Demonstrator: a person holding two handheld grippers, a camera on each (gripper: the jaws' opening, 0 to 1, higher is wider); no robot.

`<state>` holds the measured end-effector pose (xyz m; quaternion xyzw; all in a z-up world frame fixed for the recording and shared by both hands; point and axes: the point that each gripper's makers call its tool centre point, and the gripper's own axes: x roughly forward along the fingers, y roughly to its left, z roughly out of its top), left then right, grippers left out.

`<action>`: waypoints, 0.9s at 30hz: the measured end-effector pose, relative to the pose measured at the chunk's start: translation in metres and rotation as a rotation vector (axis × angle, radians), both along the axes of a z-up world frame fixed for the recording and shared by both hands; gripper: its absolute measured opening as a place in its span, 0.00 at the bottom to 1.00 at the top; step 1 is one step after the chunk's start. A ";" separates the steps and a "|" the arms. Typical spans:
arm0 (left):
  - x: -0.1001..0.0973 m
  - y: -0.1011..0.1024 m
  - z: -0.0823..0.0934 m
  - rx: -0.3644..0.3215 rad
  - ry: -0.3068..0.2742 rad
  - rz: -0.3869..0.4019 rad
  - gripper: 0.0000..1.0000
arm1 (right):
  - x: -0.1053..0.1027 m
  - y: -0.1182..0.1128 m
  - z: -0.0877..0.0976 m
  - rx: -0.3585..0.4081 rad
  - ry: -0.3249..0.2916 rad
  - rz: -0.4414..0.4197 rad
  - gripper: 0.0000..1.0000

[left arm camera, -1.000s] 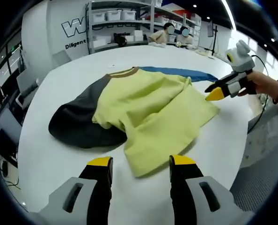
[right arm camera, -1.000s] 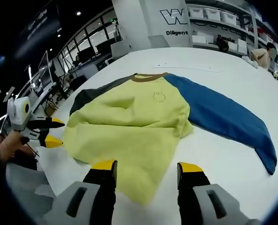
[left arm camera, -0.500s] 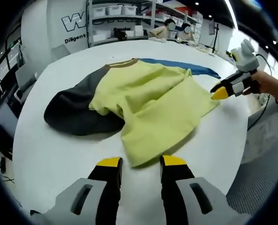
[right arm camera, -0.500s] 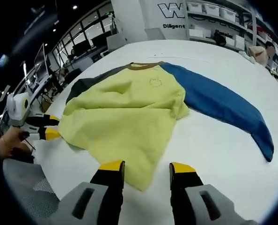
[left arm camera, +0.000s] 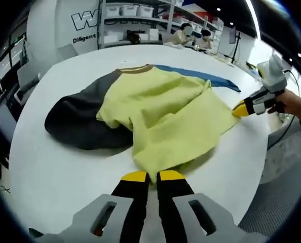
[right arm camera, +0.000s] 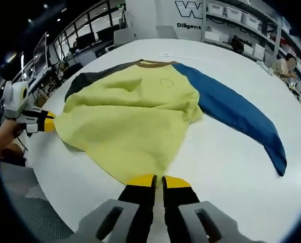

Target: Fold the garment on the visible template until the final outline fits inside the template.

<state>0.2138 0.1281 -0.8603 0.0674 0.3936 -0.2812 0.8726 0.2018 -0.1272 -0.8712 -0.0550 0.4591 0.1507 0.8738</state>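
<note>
Shirt point(left arm camera: 165, 109), yellow in the body with a brown collar, lies spread on the white table point(left arm camera: 54, 177), collar toward the far edge and hem toward the near edge. Its dark grey sleeve point(left arm camera: 79, 121) bulges out toward the table's left side in the left gripper view; its blue sleeve point(right arm camera: 236, 114) stretches flat across the right part of the table in the right gripper view. The yellow body is rumpled, with soft folds running from collar to hem.

Left gripper point(left arm camera: 147, 176) sits at one hem corner near the table's near edge, its yellow-tipped jaws drawn together with only a thin gap, pinching the yellow cloth. In the right gripper view this same gripper shows at the far left, its tip touching the shirt's hem corner, with a hand point(right arm camera: 6, 139) behind it.

Right gripper point(right arm camera: 157, 180) is at the other hem corner, jaws likewise closed on the fabric's edge. In the left gripper view it appears at the right side of the table, tip against the hem corner.

Behind the table stand shelves point(left arm camera: 135, 20) with white bins, and two people sit at a far desk.
</note>
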 end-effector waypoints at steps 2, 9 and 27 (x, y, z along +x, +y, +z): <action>0.002 0.001 0.003 -0.002 -0.004 0.008 0.02 | -0.001 -0.001 0.001 0.001 0.000 0.005 0.00; 0.007 0.005 0.020 -0.003 -0.045 0.020 0.02 | -0.006 -0.001 0.011 0.038 0.010 0.005 0.00; -0.005 -0.022 0.065 0.058 -0.113 -0.143 0.01 | -0.018 -0.026 0.048 0.032 -0.014 -0.002 0.00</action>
